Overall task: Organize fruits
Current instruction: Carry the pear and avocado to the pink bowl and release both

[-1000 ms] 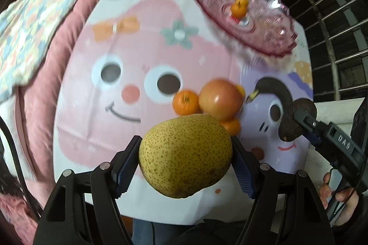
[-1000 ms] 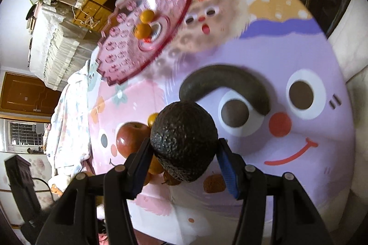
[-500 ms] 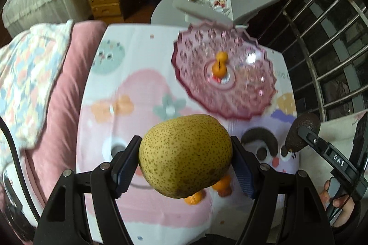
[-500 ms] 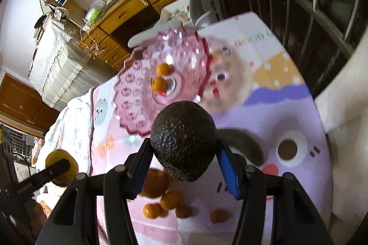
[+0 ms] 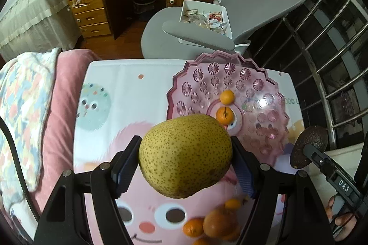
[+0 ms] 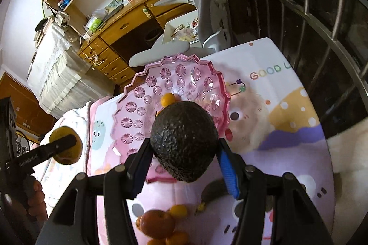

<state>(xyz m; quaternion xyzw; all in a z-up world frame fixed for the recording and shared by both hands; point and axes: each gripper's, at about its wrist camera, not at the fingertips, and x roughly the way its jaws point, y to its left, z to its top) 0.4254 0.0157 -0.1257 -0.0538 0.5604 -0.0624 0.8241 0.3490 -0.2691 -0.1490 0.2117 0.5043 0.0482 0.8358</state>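
I am working two handheld grippers above a table covered with a cartoon-face cloth (image 5: 142, 93). My left gripper (image 5: 184, 162) is clamped on a speckled yellow pear (image 5: 185, 155), lifted clear of the cloth, its long axis lying crosswise between the jaws. My right gripper (image 6: 184, 148) is clamped on a dark, bumpy avocado (image 6: 184, 140), also held in the air. The landmark is the pink glass plate (image 5: 200, 77) with a scalloped rim at the far side of the table; two small oranges (image 5: 225, 115) already sit at its centre. From the left camera the plate lies ahead of the pear and a little to the right, its near rim hidden behind the fruit. From the right camera the plate lies ahead of the avocado and a little to the left, the fruit overlapping its near half. Which hand is nearer I cannot tell; both look close. I judge the next move is to carry each fruit forward over the plate, to either side of the oranges. On the near side of the plate, more oranges and a red apple (image 6: 156, 223) wait in a cluster on the cloth.
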